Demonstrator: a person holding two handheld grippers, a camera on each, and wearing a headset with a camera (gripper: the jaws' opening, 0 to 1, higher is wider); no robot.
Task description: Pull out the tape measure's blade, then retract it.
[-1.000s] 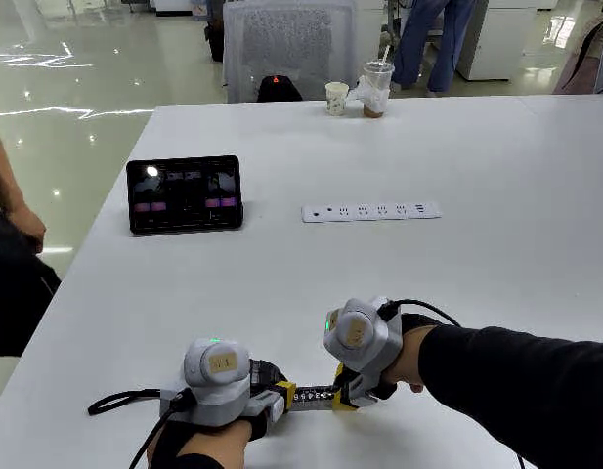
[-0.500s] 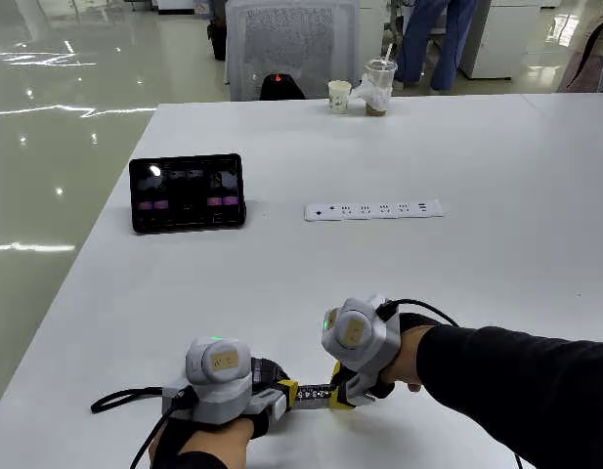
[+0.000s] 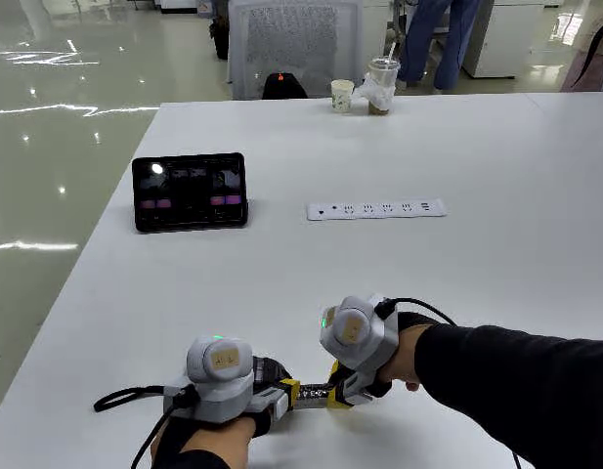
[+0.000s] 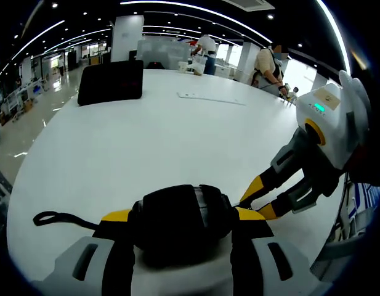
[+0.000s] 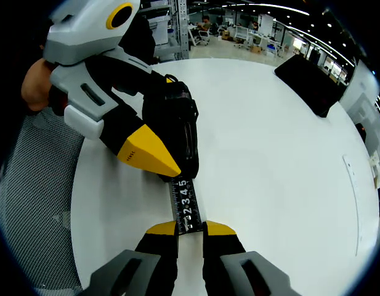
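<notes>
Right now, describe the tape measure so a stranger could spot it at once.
Start at the white table, near edge, where two grippers meet. The tape measure is the black case clamped in the left gripper, its numbered blade running to the right gripper.

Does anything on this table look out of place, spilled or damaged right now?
Nothing stands out. The left gripper holds the tape measure, the right gripper pinches its short, straight blade; the tablet, power strip and cups look tidy, nothing spilled.
</notes>
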